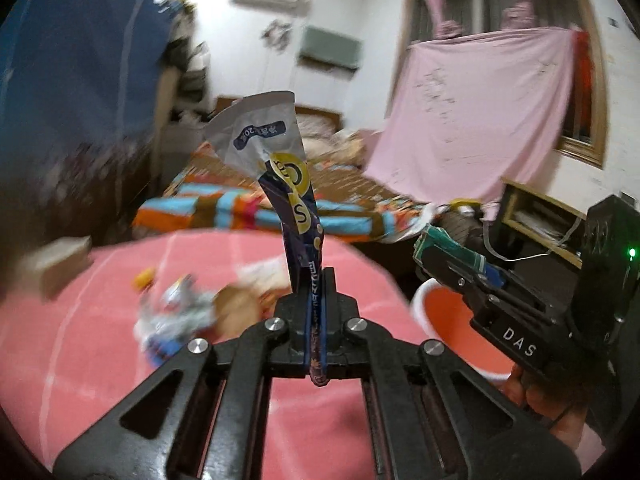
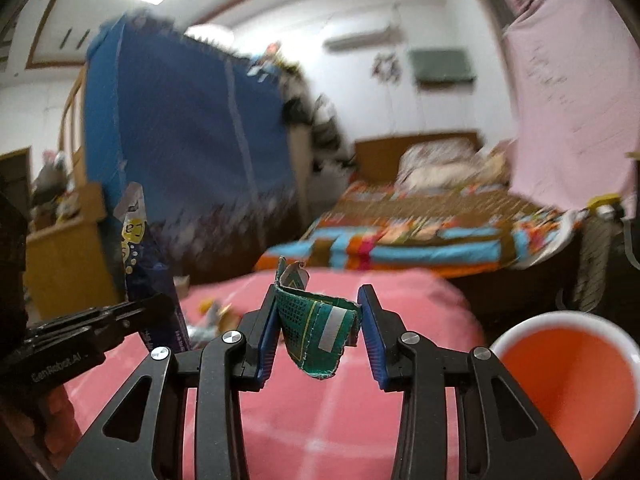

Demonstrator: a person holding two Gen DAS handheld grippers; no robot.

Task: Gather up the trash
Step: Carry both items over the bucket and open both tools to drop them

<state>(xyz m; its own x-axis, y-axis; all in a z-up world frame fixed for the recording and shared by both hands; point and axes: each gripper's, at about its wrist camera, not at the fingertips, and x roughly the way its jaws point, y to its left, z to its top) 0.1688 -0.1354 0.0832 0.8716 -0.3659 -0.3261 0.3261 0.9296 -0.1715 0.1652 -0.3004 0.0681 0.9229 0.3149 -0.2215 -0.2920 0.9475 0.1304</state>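
While pinched flat between the pressed-together pads of the left gripper [image 1: 318, 280], sticking straight up above the table: a dark blue snack wrapper [image 1: 298, 216], crumpled, fanning out white at its top, yellow circles printed mid-length. Trailing out below the pads too, a short tail of the same wrapper. Showing again at the left of the right wrist view [image 2: 138, 240], rising from that gripper's black fingers.

Being squeezed between the blue pads of the right gripper [image 2: 318, 320]: a torn green carton piece [image 2: 316, 328], bent into a curve, jaws partly spread around its width and bearing on both its sides. Hanging over the pink tablecloth [image 2: 320, 432], clear of it. Appearing from the side in the left wrist view [image 1: 448, 248], with a hand [image 1: 548, 396] wrapping the handle beneath.

Sitting just beside the table edge, lower right: an orange bin with a white rim [image 2: 568, 364], open mouth facing up.

Lying farther back on the cloth, blurred: more wrappers and scraps [image 1: 180, 312], and a small cardboard box [image 1: 60, 264] near the left edge.

Filling the background: a bed with a bright striped cover [image 2: 400, 240], a blue fabric wardrobe [image 2: 188, 128], a pink sheet [image 1: 480, 112] draping under the window.
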